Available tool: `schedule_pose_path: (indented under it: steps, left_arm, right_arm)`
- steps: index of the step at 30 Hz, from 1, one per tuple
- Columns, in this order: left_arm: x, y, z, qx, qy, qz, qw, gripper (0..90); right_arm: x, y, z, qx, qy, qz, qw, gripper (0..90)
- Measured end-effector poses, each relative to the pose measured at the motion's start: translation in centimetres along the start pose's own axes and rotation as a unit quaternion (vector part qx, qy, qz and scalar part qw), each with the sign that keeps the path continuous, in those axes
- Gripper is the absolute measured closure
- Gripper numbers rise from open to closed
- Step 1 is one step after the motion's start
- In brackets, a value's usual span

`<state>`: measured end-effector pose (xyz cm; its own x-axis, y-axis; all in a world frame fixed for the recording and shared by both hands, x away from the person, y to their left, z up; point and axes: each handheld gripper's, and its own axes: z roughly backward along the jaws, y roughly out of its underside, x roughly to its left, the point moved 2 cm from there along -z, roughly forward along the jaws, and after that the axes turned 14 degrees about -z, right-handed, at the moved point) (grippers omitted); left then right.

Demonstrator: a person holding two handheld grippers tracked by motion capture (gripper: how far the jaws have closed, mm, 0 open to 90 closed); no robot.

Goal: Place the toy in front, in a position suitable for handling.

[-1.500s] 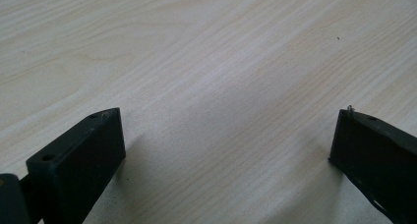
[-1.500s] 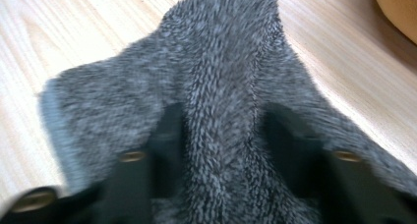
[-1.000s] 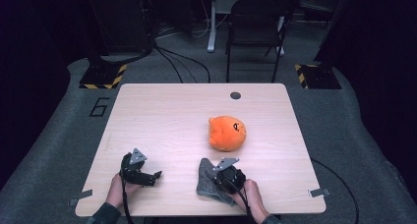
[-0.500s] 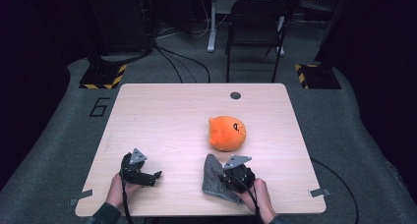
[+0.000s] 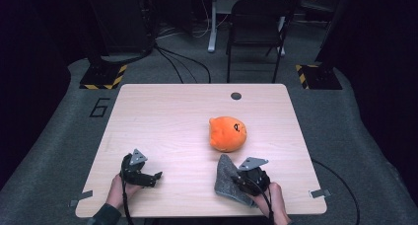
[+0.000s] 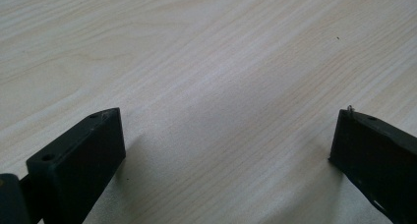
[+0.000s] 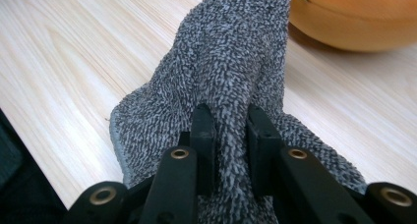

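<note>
A grey terry cloth (image 5: 227, 181) lies bunched near the table's front edge, and my right gripper (image 5: 242, 181) is shut on a fold of it. In the right gripper view the two black jaws pinch the grey cloth (image 7: 231, 81) between them at the right gripper (image 7: 231, 130), and the cloth rises ahead toward an orange plush toy (image 7: 359, 13). The orange plush toy (image 5: 227, 133) sits just beyond the cloth, right of the table's middle. My left gripper (image 5: 154, 177) rests open at the front left, with bare wood between its jaws at the left gripper (image 6: 228, 135).
The light wooden table (image 5: 167, 116) has a small dark round hole cover (image 5: 236, 95) near its far edge. A dark chair (image 5: 256, 32) and cables stand on the floor beyond the table. Tape marks sit by the front corners.
My right gripper has carried the grey cloth to the right and a little up, toward the orange toy. The left gripper has stayed where it was.
</note>
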<state>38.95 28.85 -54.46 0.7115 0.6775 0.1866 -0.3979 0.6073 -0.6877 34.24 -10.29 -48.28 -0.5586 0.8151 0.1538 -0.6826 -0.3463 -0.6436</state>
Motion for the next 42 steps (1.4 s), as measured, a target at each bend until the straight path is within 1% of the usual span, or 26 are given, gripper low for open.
schedule_pose_path:
  steps: [1, 6, 7, 8, 10, 11, 15, 17, 18, 19, 20, 21, 22, 23, 24, 25, 26, 27, 29, 30, 31, 33, 34, 37, 41, 42]
  left_arm:
    - [0.0, 0.0, 0.0, 0.000, 0.000, 0.000, 1.0000, 0.0]
    - [0.0, 0.0, 0.0, 0.000, 0.000, 0.000, 1.0000, 0.0]
    - [0.0, 0.0, 0.0, 0.000, 0.000, 0.000, 1.0000, 0.0]
    - [0.0, 0.0, 0.0, 0.000, 0.000, 0.000, 1.0000, 0.0]
    - [0.0, 0.0, 0.0, 0.000, 0.000, 0.000, 1.0000, 0.0]
    - [0.0, 0.0, 0.0, 0.000, 0.000, 0.002, 1.0000, 0.0]
    - [0.0, 0.0, 0.0, 0.000, 0.000, 0.000, 1.0000, 0.0]
    - [0.0, 0.0, 0.0, 0.000, 0.000, 0.000, 1.0000, 0.0]
    - [0.0, 0.0, 0.0, 0.000, 0.000, 0.000, 1.0000, 0.0]
    - [0.0, 0.0, 0.0, 0.000, 0.000, 0.001, 1.0000, 0.0]
    - [0.0, 0.0, 0.0, 0.000, 0.000, 0.001, 1.0000, 0.0]
    - [0.0, 0.0, 0.0, 0.000, 0.000, 0.001, 1.0000, 0.0]
    - [0.0, 0.0, 0.0, 0.000, 0.001, 0.002, 1.0000, 0.0]
    - [0.0, 0.0, 0.0, 0.000, 0.000, 0.000, 1.0000, 0.0]
    - [0.0, 0.0, 0.0, 0.000, 0.000, 0.001, 1.0000, 0.0]
    - [0.0, 0.0, 0.0, 0.000, 0.000, 0.002, 1.0000, 0.0]
    - [0.0, 0.0, 0.0, 0.000, 0.000, 0.001, 1.0000, 0.0]
    - [0.0, 0.0, 0.0, 0.000, 0.000, 0.001, 1.0000, 0.0]
    - [0.0, 0.0, 0.0, 0.000, 0.000, 0.001, 1.0000, 0.0]
    - [0.0, 0.0, 0.0, 0.000, -0.001, 0.001, 1.0000, 0.0]
    - [0.0, 0.0, 0.0, 0.001, -0.001, 0.001, 1.0000, 0.0]
    - [0.0, 0.0, 0.0, 0.001, -0.001, 0.001, 1.0000, 0.0]
    - [0.0, 0.0, 0.0, -0.001, -0.003, 0.002, 1.0000, 0.0]
    - [0.0, 0.0, -0.1, -0.002, -0.003, 0.002, 1.0000, 0.0]
    - [0.0, 0.0, 0.0, 0.001, -0.001, 0.002, 1.0000, 0.0]
    - [0.1, 0.0, 0.0, 0.000, -0.001, 0.001, 1.0000, 0.0]
  right_arm:
    - [-0.5, 0.3, 0.3, -0.004, 0.006, -0.006, 1.0000, 76.5]
    - [-1.8, 1.0, 1.2, -0.004, 0.020, -0.023, 0.9995, 76.4]
    - [-2.5, 1.3, 1.7, -0.004, 0.024, -0.030, 0.9993, 76.2]
    - [-2.5, 1.3, 1.7, -0.004, 0.024, -0.030, 0.9993, 76.2]
    - [-3.6, 1.8, 2.4, -0.008, 0.036, -0.045, 0.9983, 76.1]
    - [-3.6, 1.8, 2.4, -0.008, 0.036, -0.045, 0.9983, 76.1]
    - [-5.3, 2.4, 3.2, -0.011, 0.056, -0.065, 0.9963, 76.1]
    - [-6.2, 2.6, 3.6, -0.016, 0.068, -0.079, 0.9945, 76.0]
    - [-7.1, 2.7, 4.0, -0.019, 0.079, -0.091, 0.9925, 75.8]
    - [-7.5, 2.8, 4.1, -0.023, 0.084, -0.099, 0.9913, 75.8]
    - [-7.9, 2.7, 4.3, -0.022, 0.089, -0.100, 0.9908, 75.7]
    - [-7.9, 2.7, 4.3, -0.022, 0.089, -0.100, 0.9908, 75.7]
    - [-8.8, 2.7, 4.4, -0.030, 0.104, -0.114, 0.9875, 75.6]
    - [-8.8, 2.7, 4.4, -0.030, 0.104, -0.114, 0.9875, 75.6]
    - [-9.6, 2.5, 4.4, -0.031, 0.117, -0.119, 0.9855, 75.4]
    - [-9.6, 2.5, 4.4, -0.031, 0.117, -0.119, 0.9855, 75.4]
    - [-10.4, 2.1, 4.4, -0.033, 0.130, -0.124, 0.9832, 75.1]
    - [-10.4, 2.1, 4.4, -0.033, 0.130, -0.124, 0.9832, 75.1]
    - [-11.1, 1.7, 4.2, -0.037, 0.139, -0.130, 0.9811, 74.8]
    - [-11.9, 1.4, 3.9, -0.038, 0.150, -0.135, 0.9787, 74.4]
    - [-11.9, 1.4, 3.9, -0.038, 0.150, -0.135, 0.9787, 74.4]
    - [-12.8, 1.0, 3.2, -0.035, 0.159, -0.148, 0.9756, 73.9]
    - [-12.8, 1.0, 3.2, -0.035, 0.159, -0.148, 0.9756, 73.9]
    - [-13.6, 0.6, 2.6, -0.033, 0.166, -0.156, 0.9733, 73.4]
    - [-14.7, 0.0, 1.8, -0.036, 0.171, -0.172, 0.9694, 72.6]
    - [-15.0, -0.2, 1.6, -0.043, 0.173, -0.170, 0.9692, 72.3]
